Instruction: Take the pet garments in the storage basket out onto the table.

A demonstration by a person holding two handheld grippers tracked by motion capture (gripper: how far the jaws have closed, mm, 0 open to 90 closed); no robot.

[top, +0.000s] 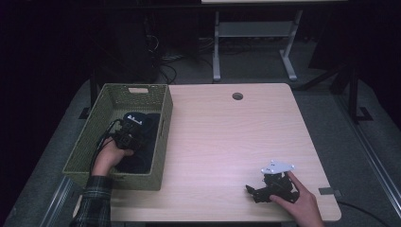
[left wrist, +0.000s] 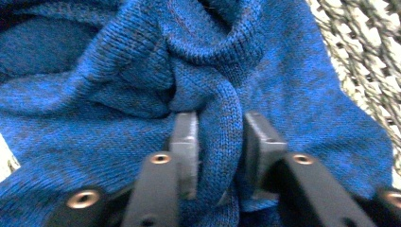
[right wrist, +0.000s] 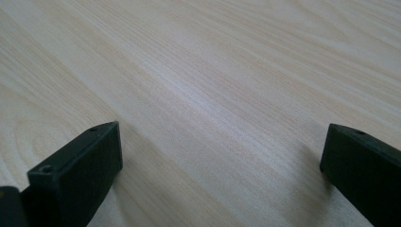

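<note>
Reached down into the green basket (top: pixel 161 137) with the left gripper (left wrist: pixel 220 156). Pinched a thick fold of the blue sweater (left wrist: pixel 94 94) between the two jaws, closed tight on the wool. Held by a fold probably because soft cloth gives nothing else to grab. Basket wall just off to one side of the jaws, sweater bunched up all around and ahead of them, inside the basket.

Rested the right gripper (top: pixel 272 189) low on the bare wooden table (right wrist: pixel 227 71), jaws spread wide, nothing between them but wood. Likely parked there, out of the way, ready to help later.
</note>
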